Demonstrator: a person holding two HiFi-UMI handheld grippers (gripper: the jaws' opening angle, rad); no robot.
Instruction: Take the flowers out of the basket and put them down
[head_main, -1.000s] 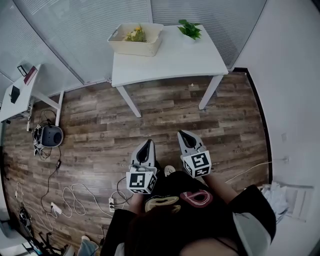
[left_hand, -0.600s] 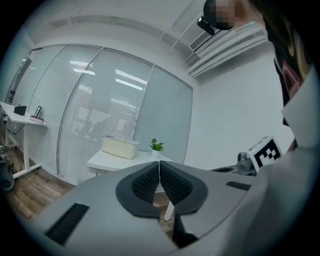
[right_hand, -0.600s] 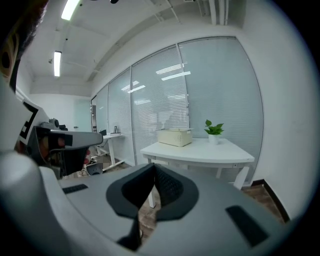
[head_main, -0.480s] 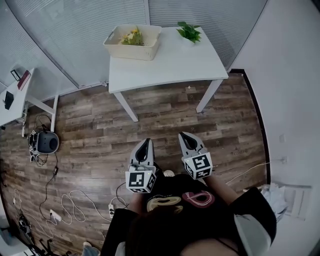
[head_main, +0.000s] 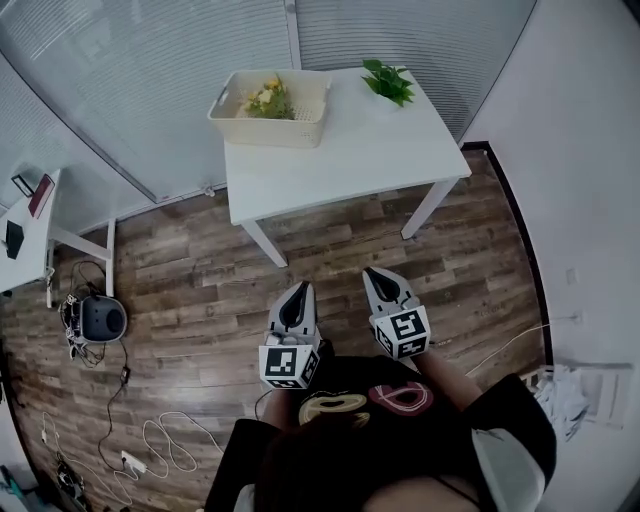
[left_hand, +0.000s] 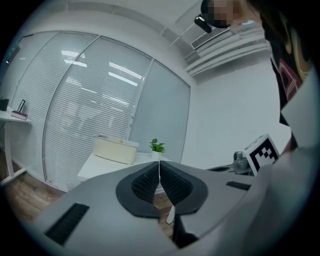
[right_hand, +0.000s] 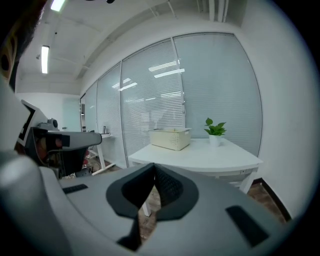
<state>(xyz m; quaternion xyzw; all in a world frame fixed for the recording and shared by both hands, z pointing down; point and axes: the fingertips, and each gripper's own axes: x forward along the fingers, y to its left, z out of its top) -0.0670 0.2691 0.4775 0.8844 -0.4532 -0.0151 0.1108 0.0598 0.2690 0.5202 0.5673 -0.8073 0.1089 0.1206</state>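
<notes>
A room with a wood-plank floor (head_main: 190, 270) and a wall of glass hung with pale blinds (head_main: 150, 70). A white table (head_main: 350, 150) stands against that wall. On its far left corner sits a cream basket (head_main: 270, 118), and the flowers (head_main: 266, 97), yellow and white with green leaves, lie inside it. A small green plant (head_main: 388, 80) stands at the table's far right corner, well apart from the basket.

A person in dark clothes stands back from the table, with open floor between. Each hand holds a gripper out in front, side by side and pointing toward the table. The left gripper (head_main: 298, 290) has its jaws pressed together with nothing between them. The right gripper (head_main: 376, 273) is the same, jaws together and empty. Neither is near the basket.

At the left edge of the room is a small white desk (head_main: 25, 230). Near it on the floor sit a round grey device (head_main: 100, 318) and loose white cables (head_main: 160, 440).
</notes>
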